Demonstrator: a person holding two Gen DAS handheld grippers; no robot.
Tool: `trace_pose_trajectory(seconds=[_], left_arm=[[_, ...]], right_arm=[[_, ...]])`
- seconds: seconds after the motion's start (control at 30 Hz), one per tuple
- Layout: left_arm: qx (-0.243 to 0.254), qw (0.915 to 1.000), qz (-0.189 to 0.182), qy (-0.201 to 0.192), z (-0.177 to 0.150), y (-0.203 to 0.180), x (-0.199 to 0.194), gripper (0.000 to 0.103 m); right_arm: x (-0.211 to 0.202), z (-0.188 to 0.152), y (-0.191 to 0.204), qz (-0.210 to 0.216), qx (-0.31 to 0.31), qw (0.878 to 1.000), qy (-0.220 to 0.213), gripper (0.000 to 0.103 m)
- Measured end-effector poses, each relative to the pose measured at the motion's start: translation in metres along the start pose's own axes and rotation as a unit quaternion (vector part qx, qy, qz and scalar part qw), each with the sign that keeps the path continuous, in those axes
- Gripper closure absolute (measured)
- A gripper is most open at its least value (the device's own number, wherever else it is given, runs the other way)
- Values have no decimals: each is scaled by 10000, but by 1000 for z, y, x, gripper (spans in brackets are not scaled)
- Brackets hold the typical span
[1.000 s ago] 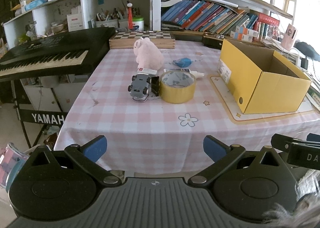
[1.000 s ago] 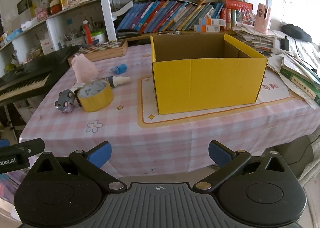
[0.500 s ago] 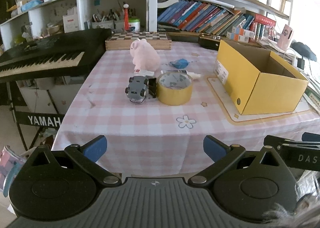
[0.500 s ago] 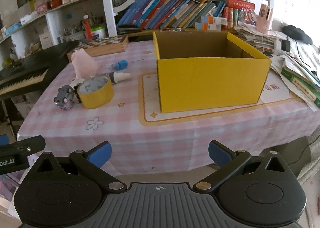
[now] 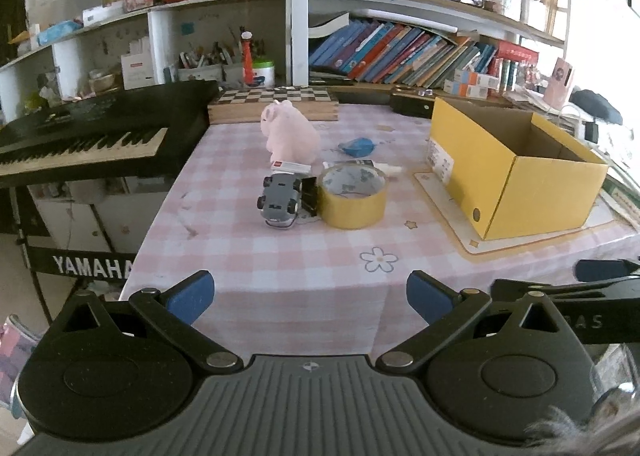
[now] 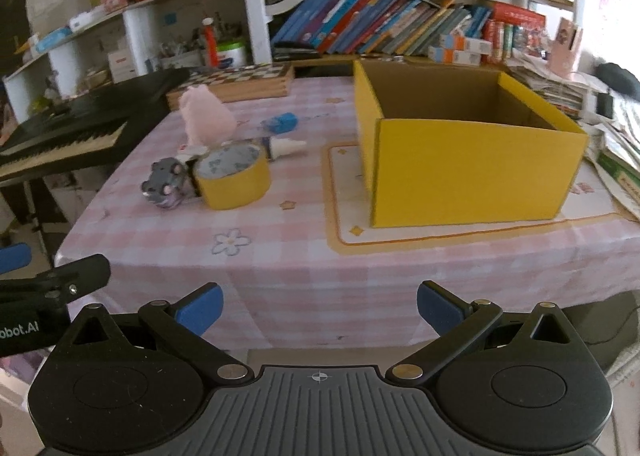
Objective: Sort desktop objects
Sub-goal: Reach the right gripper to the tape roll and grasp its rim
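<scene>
Left wrist view shows the items to be sorted grouped at mid-table: a yellow tape roll (image 5: 353, 196), a grey toy car (image 5: 280, 196) lying just left of it with a black binder clip (image 5: 310, 196) between the two, a pink plush toy (image 5: 290, 132) behind them, a blue object (image 5: 357, 147) farther back, and a small white-tipped bottle (image 6: 285, 146) beside the roll. The open yellow cardboard box (image 5: 516, 172) stands well apart to the right on a placemat (image 5: 448, 212); no sorted item is visible in the part of its interior that shows. All rest on a pink checked tablecloth (image 5: 280, 256).

Left gripper (image 5: 308, 294) and right gripper (image 6: 318, 308) both hover at the near table edge, jaws spread wide and holding nothing.

Judged step: approach, before the first pick. The next move probably calls for advancing one gripper to the cluster, straddling a single item, most accessibly the tape roll or the car, without disturbing its touching neighbours, then carrying it right to the box.
</scene>
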State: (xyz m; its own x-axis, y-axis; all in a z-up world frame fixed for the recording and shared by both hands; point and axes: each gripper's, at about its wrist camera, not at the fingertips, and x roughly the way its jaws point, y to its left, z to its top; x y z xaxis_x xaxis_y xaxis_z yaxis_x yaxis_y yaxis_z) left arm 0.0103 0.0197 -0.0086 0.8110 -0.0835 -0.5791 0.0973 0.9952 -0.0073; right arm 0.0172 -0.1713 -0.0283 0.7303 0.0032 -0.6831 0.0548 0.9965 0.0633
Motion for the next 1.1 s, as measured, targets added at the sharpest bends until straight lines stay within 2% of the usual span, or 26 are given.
trace_pose_trajectory(seconds=[0.07, 0.2, 0.37, 0.6, 0.87, 1.1], left_arm=[[-52, 10000, -50, 2, 0, 5, -1, 0], [-99, 9999, 123, 44, -3, 10, -1, 0], [-496, 9986, 147, 124, -3, 27, 0, 0], [-767, 9963, 289, 260, -3, 38, 10, 0], [-897, 9943, 490, 303, 11, 42, 35, 0], [-1012, 9926, 519, 433, 27, 44, 66, 0]], right_arm=[[1, 1, 7, 54, -109, 9999, 6, 0], [5, 2, 17, 156, -267, 9995, 8, 0], [10, 6, 28, 341, -426, 9985, 0, 0], [26, 14, 40, 530, -736, 9959, 66, 0], [56, 33, 43, 741, -906, 9931, 28, 0], [89, 55, 42, 893, -1013, 9908, 115, 0]])
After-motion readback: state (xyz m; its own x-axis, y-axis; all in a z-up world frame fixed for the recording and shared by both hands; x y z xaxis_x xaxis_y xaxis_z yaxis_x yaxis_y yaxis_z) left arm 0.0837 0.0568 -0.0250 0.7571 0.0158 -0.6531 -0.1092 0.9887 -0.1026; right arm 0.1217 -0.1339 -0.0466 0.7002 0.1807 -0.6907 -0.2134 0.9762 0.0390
